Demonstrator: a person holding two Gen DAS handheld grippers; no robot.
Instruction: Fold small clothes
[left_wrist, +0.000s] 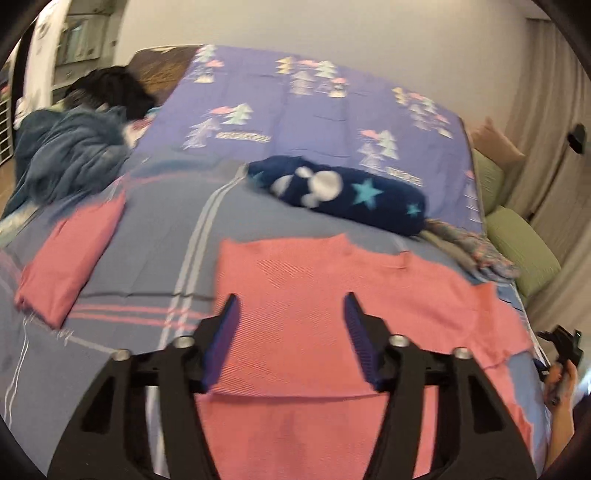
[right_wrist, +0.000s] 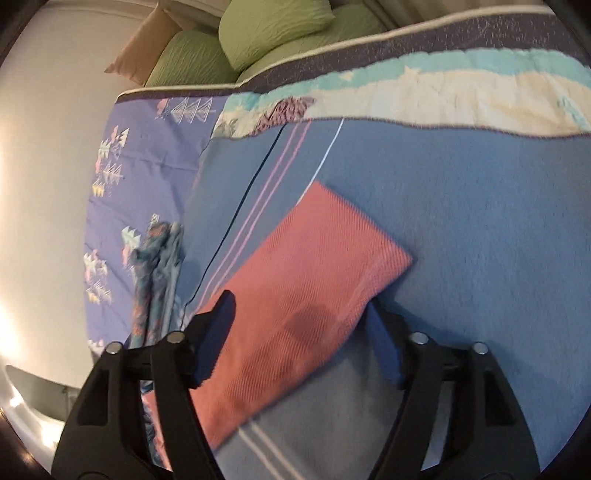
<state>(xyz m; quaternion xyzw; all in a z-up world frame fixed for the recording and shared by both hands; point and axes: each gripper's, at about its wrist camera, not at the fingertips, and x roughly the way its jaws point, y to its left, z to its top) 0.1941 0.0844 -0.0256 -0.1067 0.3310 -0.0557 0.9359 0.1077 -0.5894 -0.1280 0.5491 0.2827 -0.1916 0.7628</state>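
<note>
A pink knit top (left_wrist: 317, 266) lies spread flat on the blue striped blanket (left_wrist: 155, 236), neckline away from me. My left gripper (left_wrist: 291, 296) hovers over its middle, open, with nothing pinched. In the right wrist view one pink sleeve (right_wrist: 314, 251) lies slanted on the blanket. My right gripper (right_wrist: 300, 302) stands open astride the sleeve's near part, and its pads do not press the cloth. That right gripper (left_wrist: 554, 343) also shows small at the right edge of the left wrist view, held by a hand (left_wrist: 561, 384).
A folded pink cloth (left_wrist: 70, 254) lies at the left. A rolled navy garment with stars (left_wrist: 340, 192) and a floral garment (left_wrist: 480, 251) lie beyond the top on the purple sheet (left_wrist: 314, 118). Dark clothes (left_wrist: 74, 147) pile far left. Green cushions (left_wrist: 524, 243) flank the bed's right edge.
</note>
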